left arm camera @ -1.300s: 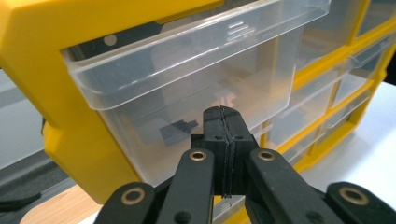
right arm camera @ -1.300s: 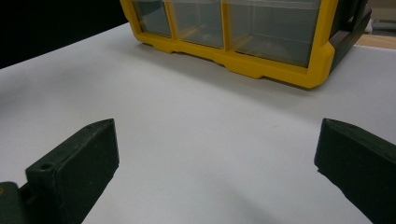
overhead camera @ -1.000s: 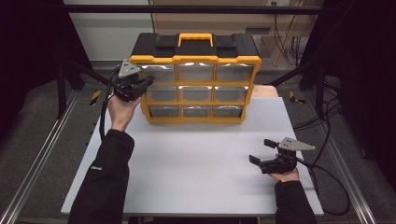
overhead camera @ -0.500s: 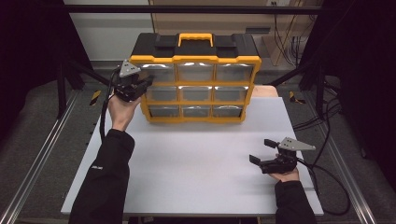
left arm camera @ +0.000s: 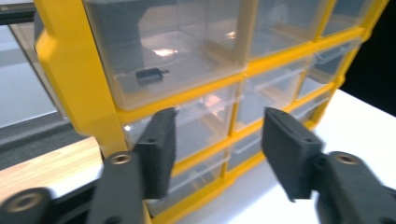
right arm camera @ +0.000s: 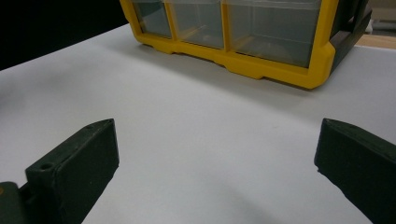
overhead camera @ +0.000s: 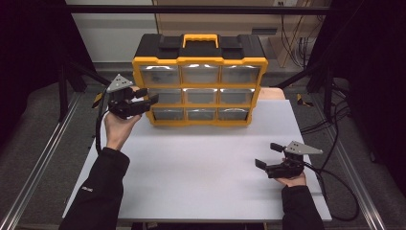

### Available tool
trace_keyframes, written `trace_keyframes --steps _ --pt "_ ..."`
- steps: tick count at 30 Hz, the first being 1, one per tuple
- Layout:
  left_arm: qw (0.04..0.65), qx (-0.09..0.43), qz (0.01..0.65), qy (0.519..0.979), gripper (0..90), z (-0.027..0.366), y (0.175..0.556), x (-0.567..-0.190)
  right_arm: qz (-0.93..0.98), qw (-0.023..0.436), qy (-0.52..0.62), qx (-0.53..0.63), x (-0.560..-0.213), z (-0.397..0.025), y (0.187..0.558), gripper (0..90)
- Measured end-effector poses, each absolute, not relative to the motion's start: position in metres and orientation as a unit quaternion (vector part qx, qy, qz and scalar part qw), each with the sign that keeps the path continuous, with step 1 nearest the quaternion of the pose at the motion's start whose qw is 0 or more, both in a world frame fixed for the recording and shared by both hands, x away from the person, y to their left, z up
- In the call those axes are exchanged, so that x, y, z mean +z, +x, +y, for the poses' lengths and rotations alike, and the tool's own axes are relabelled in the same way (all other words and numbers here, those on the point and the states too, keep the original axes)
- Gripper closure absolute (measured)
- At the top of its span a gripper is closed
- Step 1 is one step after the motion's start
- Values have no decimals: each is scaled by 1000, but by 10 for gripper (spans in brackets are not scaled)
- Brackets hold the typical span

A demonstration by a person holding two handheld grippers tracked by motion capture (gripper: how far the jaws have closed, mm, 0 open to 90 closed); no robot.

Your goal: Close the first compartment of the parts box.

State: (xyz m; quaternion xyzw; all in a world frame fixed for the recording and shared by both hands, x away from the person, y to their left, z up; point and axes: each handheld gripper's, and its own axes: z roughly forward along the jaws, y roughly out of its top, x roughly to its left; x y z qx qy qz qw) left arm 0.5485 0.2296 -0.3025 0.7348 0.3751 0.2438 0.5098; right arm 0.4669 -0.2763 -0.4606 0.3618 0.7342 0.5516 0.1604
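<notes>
The left gripper [overhead camera: 152,99], jaws wide and empty, hangs just beside the left drawers of the yellow-and-black plastic drawer cabinet [overhead camera: 200,81]. A small dark part [left arm camera: 150,75] lies in the clear upper-left drawer [left arm camera: 173,49]. Closing off-centre could miss a drawer lip, or a pull could drag the cabinet across the smooth white surface [overhead camera: 191,167]. The right gripper [overhead camera: 268,155], also wide and empty, rests well apart near the front edge. Beyond lie grey floor, dark frames and cables.
</notes>
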Motion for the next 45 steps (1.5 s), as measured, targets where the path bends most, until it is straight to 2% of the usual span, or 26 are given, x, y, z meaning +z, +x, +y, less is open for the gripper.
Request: trace_keyframes --steps 7,12,20,25,45 --pt "521 222 369 737 110 235 533 -317 734 161 362 552 -461 -276 467 3" --pt "521 215 368 739 30 239 522 -328 735 160 362 551 -461 -276 467 3" --pt "527 227 346 742 2 242 505 -349 735 160 362 551 -461 -276 467 3" --pt "538 218 341 739 3 249 498 -365 735 159 363 550 -461 -276 467 3" --pt "513 188 348 762 4 275 475 -431 737 155 364 549 -462 -276 467 4"
